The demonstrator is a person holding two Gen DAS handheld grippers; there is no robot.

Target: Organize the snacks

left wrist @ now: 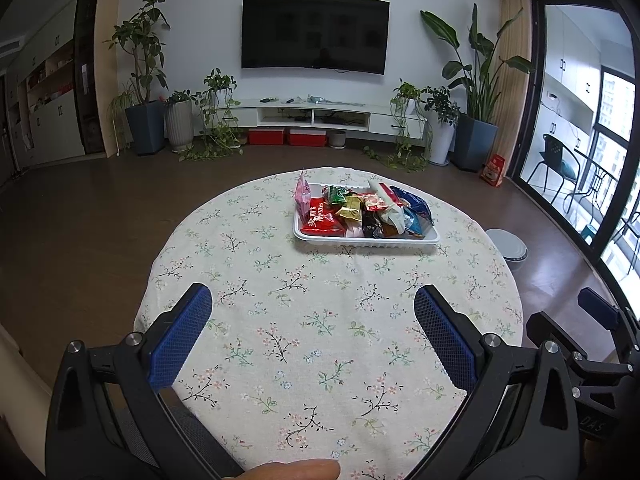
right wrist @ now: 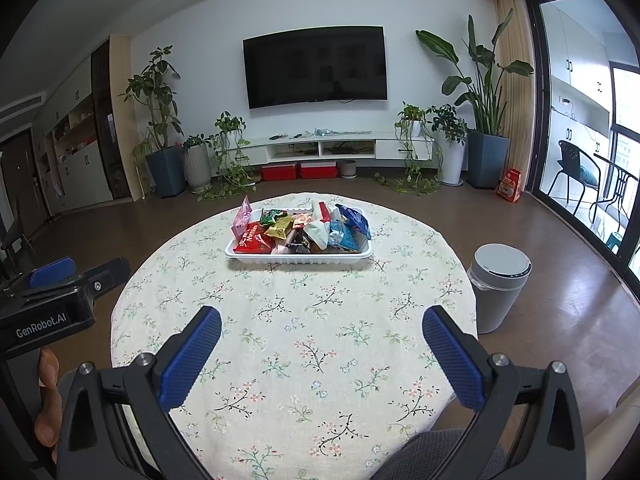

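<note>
A white tray point(left wrist: 366, 241) point(right wrist: 298, 257) sits on the far side of a round table point(left wrist: 320, 332) point(right wrist: 296, 320) covered in floral cloth. Several snack packets fill it: a red packet point(left wrist: 322, 220) point(right wrist: 252, 240), a pink one point(left wrist: 303, 194) point(right wrist: 242, 216) standing at the left end, and blue ones point(left wrist: 416, 208) point(right wrist: 352, 220) at the right. My left gripper point(left wrist: 312, 312) hangs open over the near part of the table, nothing between its blue pads. My right gripper point(right wrist: 320, 332) is open too, also well short of the tray.
A grey bin point(right wrist: 498, 284) point(left wrist: 508, 248) stands on the floor right of the table. Beyond are a TV point(left wrist: 315, 34), a low white console point(left wrist: 320, 114), potted plants point(left wrist: 144, 80) and glass balcony doors point(left wrist: 592, 140). A person's finger point(left wrist: 292, 470) shows at the bottom edge.
</note>
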